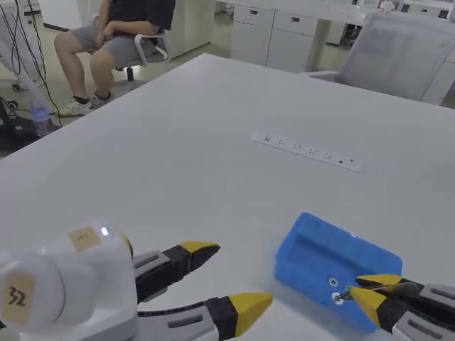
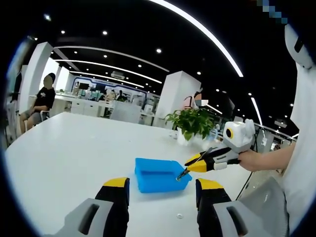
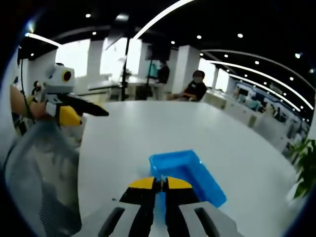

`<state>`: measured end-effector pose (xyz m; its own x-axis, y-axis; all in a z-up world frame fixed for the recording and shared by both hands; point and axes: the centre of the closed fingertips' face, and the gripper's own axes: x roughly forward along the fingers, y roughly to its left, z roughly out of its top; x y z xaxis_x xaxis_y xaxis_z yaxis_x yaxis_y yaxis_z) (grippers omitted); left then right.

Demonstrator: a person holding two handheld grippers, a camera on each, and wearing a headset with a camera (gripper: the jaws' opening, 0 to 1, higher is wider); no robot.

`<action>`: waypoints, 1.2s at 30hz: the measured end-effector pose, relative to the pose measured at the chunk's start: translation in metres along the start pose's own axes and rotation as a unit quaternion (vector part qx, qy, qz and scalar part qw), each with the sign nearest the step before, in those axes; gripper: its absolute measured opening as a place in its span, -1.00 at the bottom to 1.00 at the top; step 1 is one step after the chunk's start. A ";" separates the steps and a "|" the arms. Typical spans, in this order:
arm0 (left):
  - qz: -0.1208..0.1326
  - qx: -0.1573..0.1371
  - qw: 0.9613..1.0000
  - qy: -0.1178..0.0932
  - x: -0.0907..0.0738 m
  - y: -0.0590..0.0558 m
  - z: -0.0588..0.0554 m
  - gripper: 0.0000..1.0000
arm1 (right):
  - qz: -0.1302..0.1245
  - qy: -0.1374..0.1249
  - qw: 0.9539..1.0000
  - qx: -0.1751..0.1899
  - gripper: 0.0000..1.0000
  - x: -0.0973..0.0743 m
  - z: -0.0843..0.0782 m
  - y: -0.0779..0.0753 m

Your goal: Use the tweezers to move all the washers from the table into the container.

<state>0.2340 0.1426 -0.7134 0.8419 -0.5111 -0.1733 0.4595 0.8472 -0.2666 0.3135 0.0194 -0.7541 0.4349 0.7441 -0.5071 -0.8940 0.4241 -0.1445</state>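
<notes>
Right tongs [image 1: 370,290] are clamped on the tweezers [image 1: 346,293], tips low over the container [image 1: 313,249], where two washers [image 1: 333,282] lie. Left tongs [image 2: 160,190] stand open, holding nothing. A loose washer [image 2: 179,216] rests on the bench [image 1: 213,142] just outside the container, on the side facing the left tongs. The tweezers must travel that way next.

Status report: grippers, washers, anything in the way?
Left gripper open, beside the container. Right gripper shut on tweezers, tips over container. One washer on table. Nothing in the way.
</notes>
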 end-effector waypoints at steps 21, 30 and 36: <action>0.037 0.046 0.998 0.030 -0.001 0.014 -0.010 -0.23 | 0.043 0.087 0.995 -0.005 -0.93 0.069 -0.021 -0.038; 0.043 0.049 0.997 0.031 -0.003 0.017 -0.011 -0.26 | 0.064 0.121 0.991 -0.009 -0.94 0.084 -0.026 -0.040; 0.048 0.063 0.996 0.039 -0.003 0.019 -0.014 -0.28 | 0.070 0.134 0.989 -0.010 -0.94 0.088 -0.022 -0.044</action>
<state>0.2362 0.1588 -0.7308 0.8610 -0.4326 -0.2674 0.4141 0.9016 -0.1253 0.3888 0.0547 -0.8108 0.2659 0.6306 -0.7291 -0.9465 0.3143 -0.0733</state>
